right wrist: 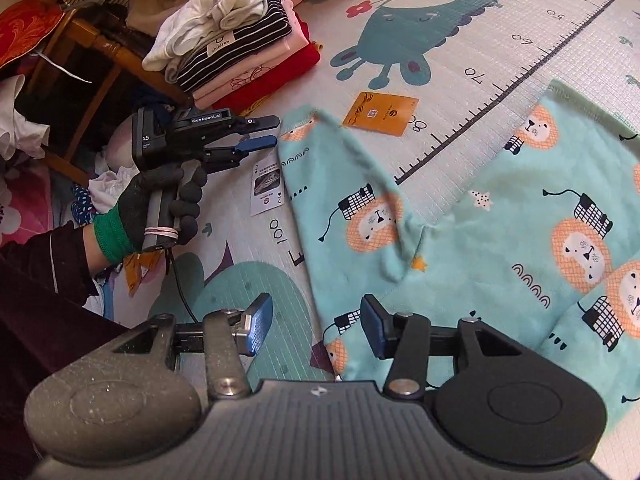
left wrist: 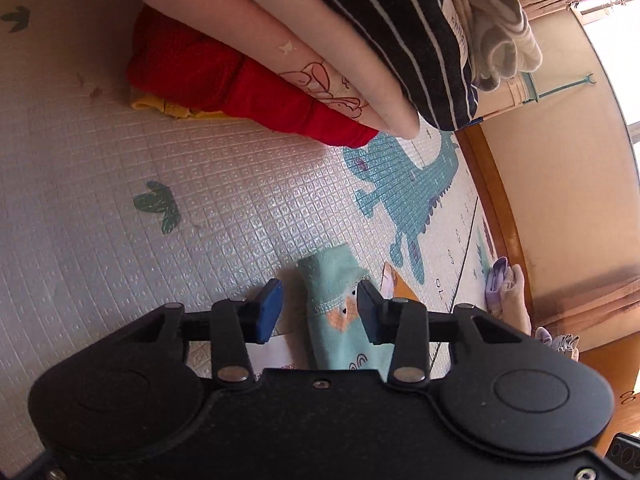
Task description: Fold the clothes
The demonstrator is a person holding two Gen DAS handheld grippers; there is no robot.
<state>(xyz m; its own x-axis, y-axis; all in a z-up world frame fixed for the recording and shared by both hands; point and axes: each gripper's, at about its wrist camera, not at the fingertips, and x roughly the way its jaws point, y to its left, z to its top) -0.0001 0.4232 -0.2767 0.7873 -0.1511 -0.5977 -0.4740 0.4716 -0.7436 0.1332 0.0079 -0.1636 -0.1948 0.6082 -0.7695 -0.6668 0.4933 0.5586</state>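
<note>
A mint-green garment with orange lion prints (right wrist: 500,240) lies spread on the play mat, one sleeve (right wrist: 320,168) stretched toward the upper left. My left gripper (left wrist: 318,308) is open, and the sleeve's cuff (left wrist: 332,296) lies between its blue pads without being pinched. In the right wrist view that same left gripper (right wrist: 268,132) sits in a gloved hand at the cuff's edge. My right gripper (right wrist: 316,326) is open low over the garment's lower sleeve edge, its right pad above the fabric.
A stack of folded clothes (right wrist: 232,52), red, pink, striped and white, stands at the mat's upper left beside a wooden chair (right wrist: 100,64). An orange packet (right wrist: 380,114) and a white card (right wrist: 266,186) lie on the mat (left wrist: 160,160). Loose clothes (left wrist: 506,292) lie off the mat's edge.
</note>
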